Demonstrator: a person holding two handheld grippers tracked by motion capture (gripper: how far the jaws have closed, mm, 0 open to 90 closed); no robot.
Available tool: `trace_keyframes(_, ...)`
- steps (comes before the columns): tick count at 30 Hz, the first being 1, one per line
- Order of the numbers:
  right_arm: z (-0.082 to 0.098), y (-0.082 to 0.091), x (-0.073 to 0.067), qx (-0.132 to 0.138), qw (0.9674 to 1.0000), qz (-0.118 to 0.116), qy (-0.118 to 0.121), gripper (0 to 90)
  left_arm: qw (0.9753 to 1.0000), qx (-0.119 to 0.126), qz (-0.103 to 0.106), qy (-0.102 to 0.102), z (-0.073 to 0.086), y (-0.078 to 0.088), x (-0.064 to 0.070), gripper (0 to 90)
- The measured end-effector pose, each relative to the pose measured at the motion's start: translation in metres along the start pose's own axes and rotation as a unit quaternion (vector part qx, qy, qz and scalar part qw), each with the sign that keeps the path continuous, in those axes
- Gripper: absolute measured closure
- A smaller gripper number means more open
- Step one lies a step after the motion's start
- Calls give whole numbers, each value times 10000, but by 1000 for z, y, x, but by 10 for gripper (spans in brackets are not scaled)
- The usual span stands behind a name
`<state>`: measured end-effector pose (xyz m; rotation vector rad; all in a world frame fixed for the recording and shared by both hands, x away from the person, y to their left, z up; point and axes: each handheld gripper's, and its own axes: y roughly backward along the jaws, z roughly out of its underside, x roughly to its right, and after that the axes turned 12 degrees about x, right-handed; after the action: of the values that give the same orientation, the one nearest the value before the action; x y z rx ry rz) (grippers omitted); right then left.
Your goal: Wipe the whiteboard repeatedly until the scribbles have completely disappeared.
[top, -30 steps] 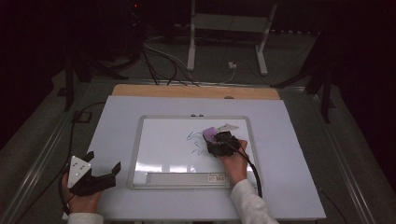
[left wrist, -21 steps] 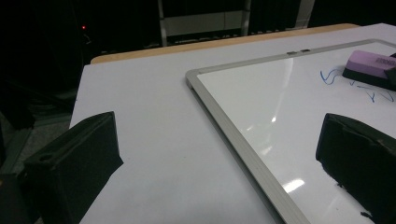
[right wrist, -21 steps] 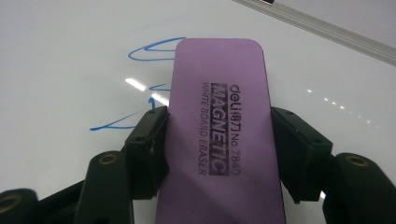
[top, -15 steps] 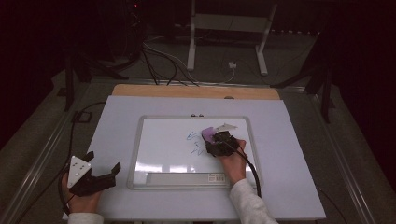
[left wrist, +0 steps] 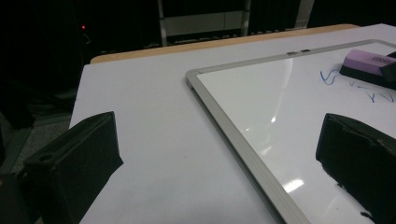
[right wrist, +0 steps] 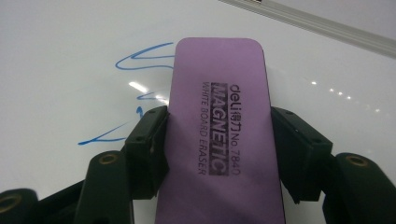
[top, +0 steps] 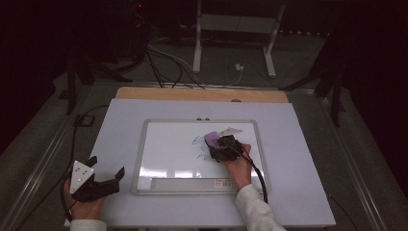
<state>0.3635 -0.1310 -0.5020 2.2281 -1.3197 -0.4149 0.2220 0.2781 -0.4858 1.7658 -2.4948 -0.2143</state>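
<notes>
A whiteboard (top: 168,154) with a silver frame lies on the white table, blue scribbles (top: 198,140) near its middle. My right gripper (top: 217,144) is shut on a purple whiteboard eraser (right wrist: 219,130), its black jaws pressing both long sides, and the eraser rests flat on the board over the scribbles (right wrist: 140,58). The eraser (left wrist: 369,60) is also at the far right of the left gripper view. My left gripper (top: 103,171) sits open and empty on the table off the board's left edge (left wrist: 233,135), jaws wide apart.
A grey tray strip (top: 187,184) runs along the whiteboard's near edge. A wooden board edge (top: 202,94) borders the table's far side. Cables (top: 163,57) and a metal stand (top: 235,24) lie on the dark floor beyond.
</notes>
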Motion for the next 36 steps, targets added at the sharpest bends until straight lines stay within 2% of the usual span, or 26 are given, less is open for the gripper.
trace_keyframes(1, 0, 0, -2, 3, 10000, -1, 51, 401, 10000, -1, 4, -1, 0, 0, 0, 6)
trace_keyframes(6, 2, 1, -14, 42, 9989, -420, 187, 401, 10000, -18, 20, -30, 0, 0, 1, 6)
trace_keyframes(8, 2, 1, -18, 58, 9984, -487, 266, 401, 10000, -13, 10, -15, 0, 0, 0, 6)
trace_keyframes(10, 2, 0, -18, 65, 9986, -470, 243, 401, 10000, -6, 0, 3, 0, 0, 0, 6)
trace_keyframes(13, 1, -1, -13, 74, 9995, -284, 136, 401, 10000, 2, -1, 4, 0, 0, 0, 6)
trace_keyframes(15, 1, -1, -13, 69, 9996, -249, 98, 401, 10000, -7, 1, -3, 0, 0, 0, 6)
trace_keyframes(21, 3, 1, -24, 103, 9983, -526, 232, 400, 10000, -20, 23, -30, 0, -1, 1, 6)
trace_keyframes(24, 3, 0, -26, 119, 9979, -589, 244, 400, 10000, -22, 19, -24, 0, 0, 1, 6)
trace_keyframes(26, 3, -1, -24, 143, 9984, -488, 232, 400, 10000, -16, 10, -17, 0, 0, 1, 6)
trace_keyframes(28, 2, -2, -20, 140, 9993, -346, 99, 401, 10000, 1, 3, 5, 0, 0, 0, 6)
trace_keyframes(29, 2, -2, -19, 140, 9993, -336, 47, 401, 10000, -2, 2, 5, 0, 0, 0, 6)
trace_keyframes(31, 2, -2, -21, 121, 9993, -334, 104, 401, 10000, -21, 15, -7, 0, -1, 0, 6)
trace_keyframes(33, 2, -1, -25, 117, 9981, -593, 120, 401, 10000, -28, 25, -16, 0, -1, 1, 6)
trace_keyframes(35, 4, 0, -33, 143, 9964, -749, 365, 400, 10000, -40, 34, -34, 0, -1, 2, 6)
trace_keyframes(36, 4, 0, -36, 148, 9958, -815, 380, 400, 10000, -28, 30, -40, 0, -1, 2, 6)
